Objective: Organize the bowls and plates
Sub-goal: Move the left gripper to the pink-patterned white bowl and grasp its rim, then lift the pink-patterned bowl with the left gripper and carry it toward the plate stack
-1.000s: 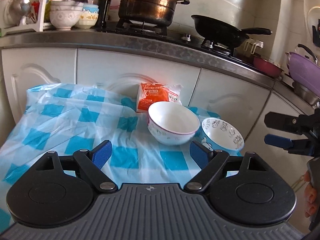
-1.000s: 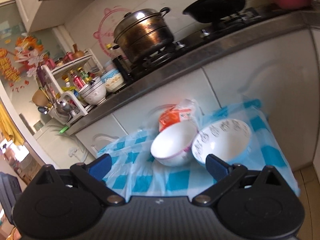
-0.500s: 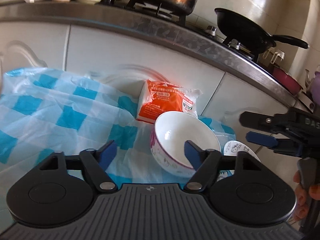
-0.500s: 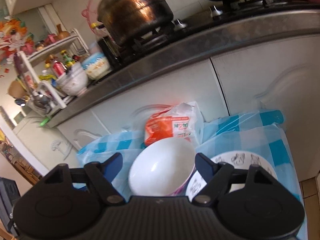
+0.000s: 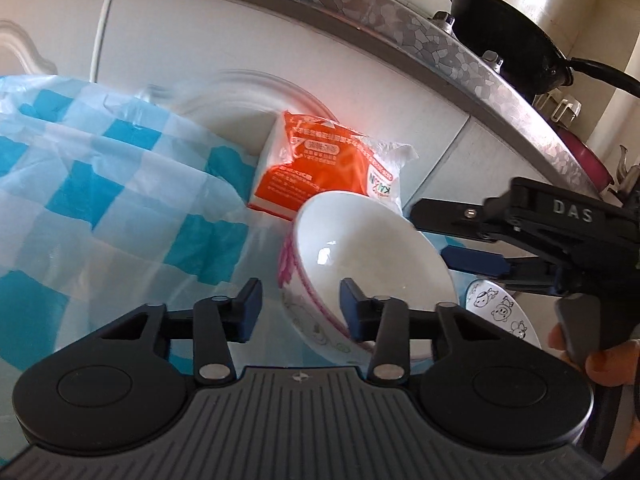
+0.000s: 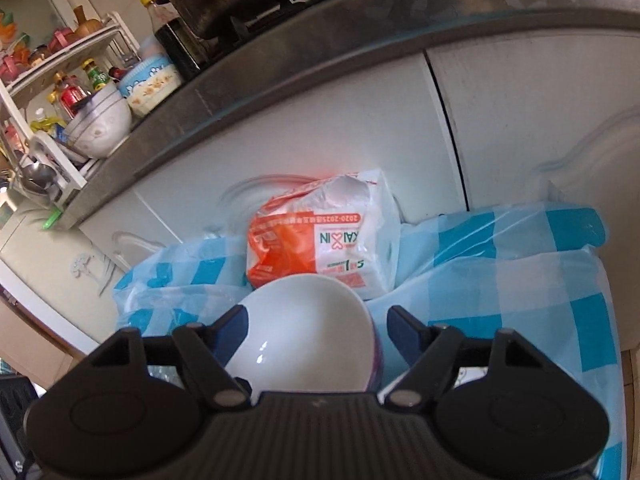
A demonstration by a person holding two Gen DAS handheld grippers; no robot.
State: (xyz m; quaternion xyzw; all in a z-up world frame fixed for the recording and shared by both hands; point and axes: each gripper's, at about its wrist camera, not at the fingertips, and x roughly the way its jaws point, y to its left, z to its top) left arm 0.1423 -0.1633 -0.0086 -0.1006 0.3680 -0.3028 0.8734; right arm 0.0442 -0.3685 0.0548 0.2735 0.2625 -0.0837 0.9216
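Note:
A white bowl [image 5: 368,264] with a pink pattern outside sits on the blue-checked cloth [image 5: 120,200]. My left gripper [image 5: 300,312] straddles its near left rim, right finger inside and left finger outside. Its jaws are closing, and a gap still shows beside the left pad. A bowl with cartoon pigs [image 5: 500,312] lies right of it, under my right gripper [image 5: 430,236]. That gripper reaches in from the right at the white bowl's far right rim. In the right wrist view the white bowl [image 6: 304,332] shows between the right gripper's [image 6: 318,320] closing jaws, and I see no pad pressing.
An orange and white packet [image 5: 320,172] leans on the white cabinet doors [image 6: 520,120] just behind the bowls. The metal counter edge [image 5: 400,20] overhangs, with a black pan [image 5: 504,40] and stacked bowls [image 6: 100,124] on top. A hand [image 5: 608,364] holds the right gripper.
Both grippers have come forward and down to the white bowl and their jaws have narrowed. The left gripper's right finger now sits inside the bowl.

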